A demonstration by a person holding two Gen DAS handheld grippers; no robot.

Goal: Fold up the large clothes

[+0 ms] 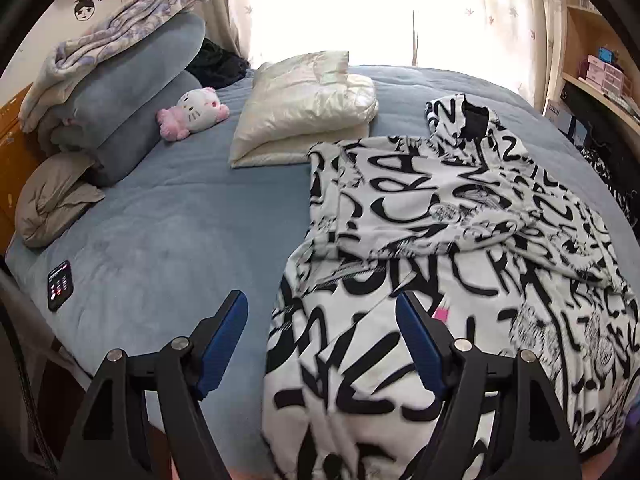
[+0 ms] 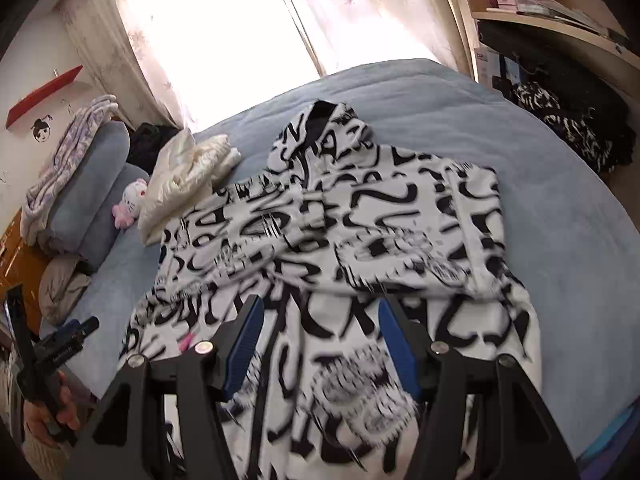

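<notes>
Both grippers are alike. The left gripper (image 1: 320, 316) has two matte black fingers, each lined inside with a ribbed blue pad (image 1: 224, 344), and angular black link arms joined by round silver screws (image 1: 179, 343). The right gripper (image 2: 320, 320) shows the same black frame, blue pads and silver screws. Small white lettering marks the left one's black body, gripped by a hand (image 2: 48, 416).
</notes>
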